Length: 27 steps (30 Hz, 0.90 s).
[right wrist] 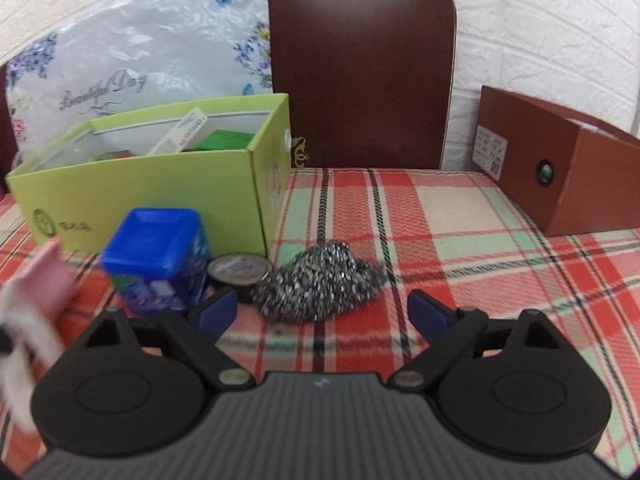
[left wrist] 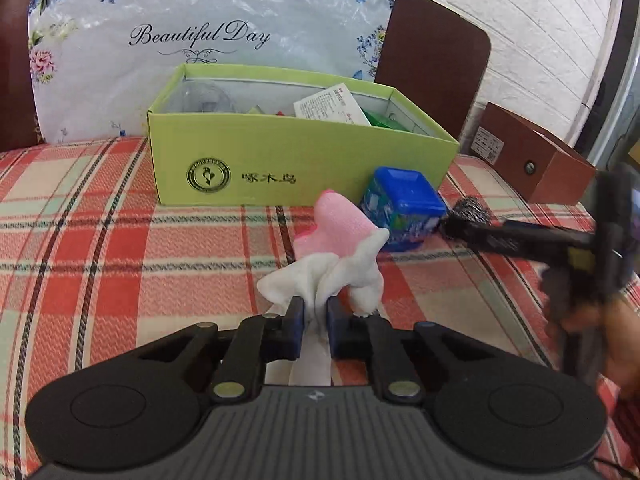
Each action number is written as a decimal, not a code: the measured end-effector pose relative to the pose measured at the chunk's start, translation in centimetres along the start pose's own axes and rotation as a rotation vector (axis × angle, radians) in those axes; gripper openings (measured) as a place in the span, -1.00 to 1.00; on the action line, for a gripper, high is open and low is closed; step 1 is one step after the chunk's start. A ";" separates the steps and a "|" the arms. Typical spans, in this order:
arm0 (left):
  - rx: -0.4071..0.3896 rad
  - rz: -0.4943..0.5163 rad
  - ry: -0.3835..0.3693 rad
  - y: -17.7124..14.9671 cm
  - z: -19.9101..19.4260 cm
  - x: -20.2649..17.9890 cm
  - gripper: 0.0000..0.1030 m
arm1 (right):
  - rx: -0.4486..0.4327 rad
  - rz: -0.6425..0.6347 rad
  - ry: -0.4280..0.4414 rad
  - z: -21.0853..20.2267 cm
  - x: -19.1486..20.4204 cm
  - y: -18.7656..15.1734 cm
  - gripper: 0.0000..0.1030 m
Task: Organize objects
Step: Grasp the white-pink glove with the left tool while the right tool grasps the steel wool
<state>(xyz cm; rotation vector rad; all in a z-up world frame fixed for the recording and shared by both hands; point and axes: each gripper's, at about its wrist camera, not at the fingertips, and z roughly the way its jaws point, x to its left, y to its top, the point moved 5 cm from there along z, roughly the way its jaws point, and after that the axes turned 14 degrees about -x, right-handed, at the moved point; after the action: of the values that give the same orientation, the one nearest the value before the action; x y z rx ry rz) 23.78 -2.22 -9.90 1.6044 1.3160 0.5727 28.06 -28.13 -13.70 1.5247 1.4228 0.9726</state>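
Gripping white-and-pink cloth (left wrist: 336, 264): my left gripper (left wrist: 315, 312) is clenched on its white end, low centre of left view, pink end toward 12. Green box (left wrist: 296, 160) sits behind at 12, blue tub (left wrist: 400, 208) at 1. R gripper (right wrist: 322, 312) spread wide, nothing held; steel scourer (right wrist: 320, 284) just ahead between fingers. Step: pickup. Next, I judge: lift cloth clear, carry to box.

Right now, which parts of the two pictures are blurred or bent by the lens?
Left wrist view: the right gripper and the hand at the right edge are smeared; the green box is sharp. Right wrist view: the cloth at the left edge is smeared, the scourer sharp. Both bend at the edges.
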 end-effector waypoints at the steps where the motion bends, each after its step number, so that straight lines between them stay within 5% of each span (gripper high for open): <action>1: 0.004 0.002 0.000 -0.1 -0.1 0.0 -0.78 | 0.018 0.006 -0.006 0.7 -0.2 -0.1 0.05; 4: 0.015 0.019 0.013 -0.5 0.2 0.2 -0.77 | 0.041 0.063 0.004 0.0 -0.5 -0.5 -0.21; 5: 0.021 0.008 0.006 -0.6 0.3 0.2 -0.77 | 0.039 0.058 0.022 -0.9 -0.3 -0.7 -0.51; 8: 0.047 -0.018 -0.020 -1.3 -0.1 0.2 -0.77 | 0.037 0.036 0.097 -4.8 0.9 -1.5 -0.81; 13: 0.047 -0.005 -0.061 -2.5 -2.3 -1.2 -0.77 | 0.080 -0.013 0.237 -10.9 3.5 -4.0 -0.81; 15: 0.041 0.013 -0.046 -2.8 -2.6 -1.6 -0.76 | 0.077 -0.001 0.209 -11.0 3.6 -4.1 -0.60; 17: 0.043 0.016 -0.036 -3.0 -2.7 -1.8 -0.65 | 0.048 0.015 0.108 -9.6 3.2 -3.2 0.34; 19: 0.037 0.002 -0.036 -3.0 -3.1 -1.8 -0.45 | 0.000 0.042 0.023 -7.7 2.6 -2.0 0.55; 21: 0.034 0.003 -0.025 -3.2 -3.3 -1.7 0.01 | 0.000 0.046 -0.019 -4.9 2.3 -1.1 0.55; 22: 0.026 0.007 -0.015 -3.2 -3.5 -1.7 0.08 | 0.010 0.042 -0.039 -3.5 2.2 -0.8 0.55; 24: 0.023 0.018 -0.008 -3.2 -3.6 -1.6 0.12 | 0.034 0.019 -0.095 -1.1 1.8 -0.7 0.41; 25: 0.028 0.023 -0.013 -3.1 -3.5 -1.6 0.13 | 0.041 0.016 -0.091 -0.4 1.7 -0.8 -0.26; 27: 0.034 0.028 -0.016 -3.0 -3.1 -1.5 0.14 | 0.060 0.055 -0.028 -0.7 1.3 -0.9 -0.40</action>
<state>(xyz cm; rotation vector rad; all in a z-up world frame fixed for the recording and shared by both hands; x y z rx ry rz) 19.28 -2.55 -10.85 1.6546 1.2992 0.5560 27.13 -26.77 -14.25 1.6232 1.4080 0.9454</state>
